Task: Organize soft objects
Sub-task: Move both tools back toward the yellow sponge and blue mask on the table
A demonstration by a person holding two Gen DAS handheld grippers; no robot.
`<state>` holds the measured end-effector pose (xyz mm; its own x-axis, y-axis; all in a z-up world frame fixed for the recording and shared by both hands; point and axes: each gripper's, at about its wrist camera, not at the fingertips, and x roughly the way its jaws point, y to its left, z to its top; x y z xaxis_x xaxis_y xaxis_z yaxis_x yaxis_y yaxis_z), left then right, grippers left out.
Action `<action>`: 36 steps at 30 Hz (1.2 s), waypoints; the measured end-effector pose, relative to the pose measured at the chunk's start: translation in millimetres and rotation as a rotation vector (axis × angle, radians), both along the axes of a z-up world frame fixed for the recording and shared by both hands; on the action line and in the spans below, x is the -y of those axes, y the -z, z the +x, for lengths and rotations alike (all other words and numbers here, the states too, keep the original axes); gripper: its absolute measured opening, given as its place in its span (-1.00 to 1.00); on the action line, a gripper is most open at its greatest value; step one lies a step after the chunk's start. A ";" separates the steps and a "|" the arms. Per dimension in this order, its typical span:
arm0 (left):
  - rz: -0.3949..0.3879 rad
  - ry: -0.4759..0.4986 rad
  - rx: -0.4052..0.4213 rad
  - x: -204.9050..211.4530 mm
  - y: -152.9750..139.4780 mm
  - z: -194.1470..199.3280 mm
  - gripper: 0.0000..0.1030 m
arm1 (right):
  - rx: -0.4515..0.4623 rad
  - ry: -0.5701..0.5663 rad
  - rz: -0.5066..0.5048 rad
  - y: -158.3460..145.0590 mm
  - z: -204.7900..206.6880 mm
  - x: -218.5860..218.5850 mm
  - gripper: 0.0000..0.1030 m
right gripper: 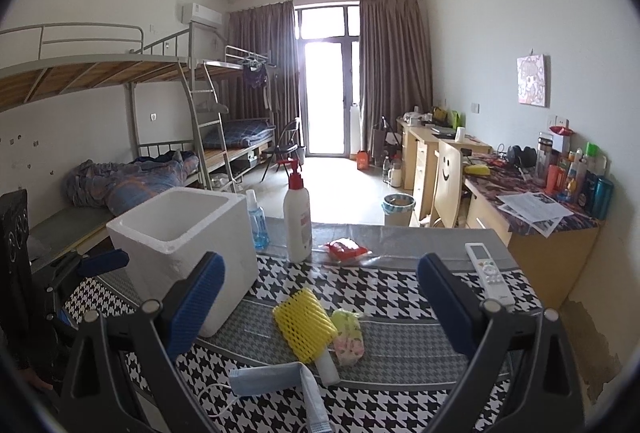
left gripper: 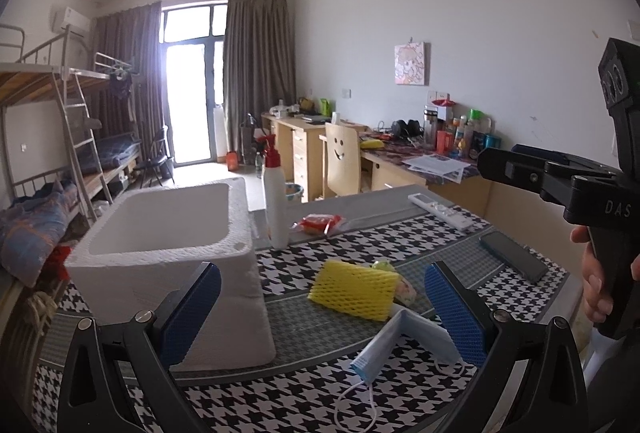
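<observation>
**Left wrist and right wrist: both tools spread wide above the soft pile**

Left wrist view: left gripper [left gripper: 322, 307] spread wide, nothing between the blue pads, held above the houndstooth table [left gripper: 400, 233]. Right wrist view: right gripper [right gripper: 320, 303] likewise gaping and empty. Seen from the left camera, right tool at the far right edge, gripped by a hand [left gripper: 600, 285].

Soft things clustered together near the table's front: yellow foam net [left gripper: 354, 289] lying flat, overlapping a small floral pouch [right gripper: 349, 337] on one side and what looks like a white roll [right gripper: 328, 367] poking out beneath it. Blue face mask [left gripper: 400, 341] folded just in front, touching the roll's end, ear loops trailing toward the table edge. Open foam box [left gripper: 168, 229] just to the left of the pile, seemingly empty, likely the destination.

Nothing grasped yet; by the look of it, picking not begun.

Risks from here:
- Closing on the net while it overlaps the pouch and roll: likely to drag neighbours along or scatter them.
- Pinching the thin mask flat against the cloth: pads apt to slide off or bunch the tablecloth.
- Loose ear loops: prone to snagging on a finger or the box rim.
- Light foam box: easily nudged or tipped by a careless approach.
- White spray bottle [right gripper: 298, 221] behind the box: at hazard from a wide swing.
</observation>
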<state>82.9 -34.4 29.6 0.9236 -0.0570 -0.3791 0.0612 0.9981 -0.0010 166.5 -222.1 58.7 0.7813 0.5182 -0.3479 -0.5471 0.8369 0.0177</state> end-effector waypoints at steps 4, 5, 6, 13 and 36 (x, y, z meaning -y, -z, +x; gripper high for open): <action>0.007 0.017 -0.010 4.4 4.6 4.1 0.98 | -0.012 0.003 -0.011 5.3 5.0 0.2 0.92; 0.011 0.019 -0.012 5.1 5.6 5.2 0.98 | -0.016 0.003 -0.012 6.8 6.3 0.5 0.92; 0.014 0.023 -0.014 5.9 6.8 6.2 0.98 | -0.021 0.001 -0.013 8.4 7.7 0.7 0.92; 0.027 0.040 -0.045 11.6 19.2 14.5 0.98 | -0.055 0.005 -0.029 18.2 19.6 1.8 0.92; 0.078 0.145 -0.159 33.5 67.4 45.8 0.98 | -0.158 -0.001 -0.047 51.5 56.4 10.8 0.92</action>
<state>128.7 -67.9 -37.8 0.8359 -0.1499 -0.5281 0.2095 0.9763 0.0545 222.9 -232.9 7.2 0.7144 0.4994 -0.4901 -0.5418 0.8381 0.0643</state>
